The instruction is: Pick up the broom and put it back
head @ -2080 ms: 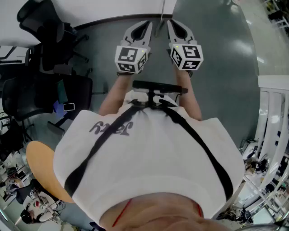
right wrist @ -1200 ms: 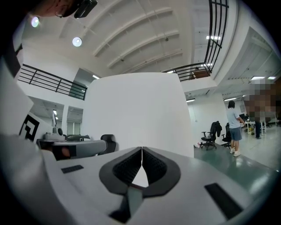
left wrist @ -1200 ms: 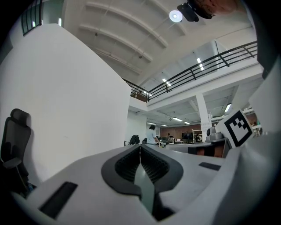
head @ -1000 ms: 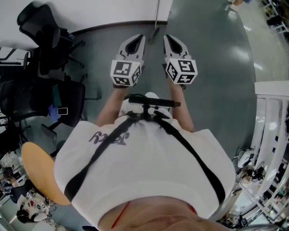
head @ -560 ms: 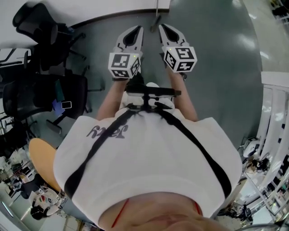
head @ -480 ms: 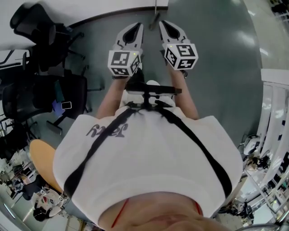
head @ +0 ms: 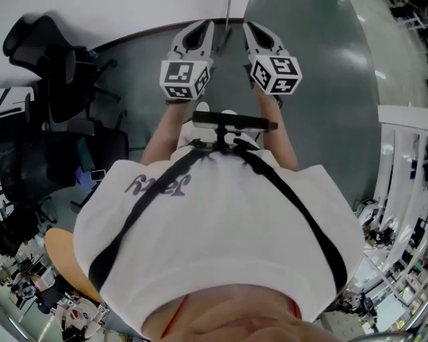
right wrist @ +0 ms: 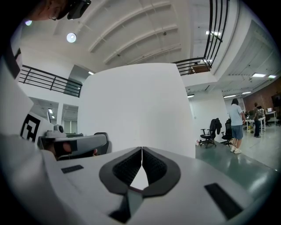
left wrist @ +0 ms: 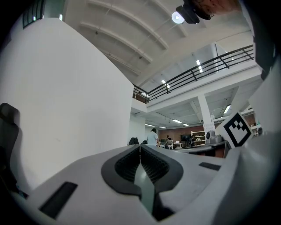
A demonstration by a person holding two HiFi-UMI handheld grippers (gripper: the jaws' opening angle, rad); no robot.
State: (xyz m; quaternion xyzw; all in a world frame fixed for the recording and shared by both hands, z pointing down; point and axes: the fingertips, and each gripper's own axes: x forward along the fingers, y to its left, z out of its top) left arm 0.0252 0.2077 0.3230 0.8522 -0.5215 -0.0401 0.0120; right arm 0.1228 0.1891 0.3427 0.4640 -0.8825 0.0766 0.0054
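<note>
1. As the person has stepped forward over the last couple of seconds, both grippers have climbed the head view. The white wall (head: 120, 17) at the top edge now lies just past their tips.
2. The left gripper (head: 204, 25) is clenched on nothing; its own view shows only wall and hall beyond the meeting pads.
3. The right gripper (head: 250, 27) is likewise closed tight and empty.
4. At top centre a thin pole, which I take for the broom (head: 226, 17), stands by the wall between the two gripper tips, touched by neither.
5. To my eye the approach is nearly finished but the pick-up has not begun; one pair of jaws must part first.
</note>
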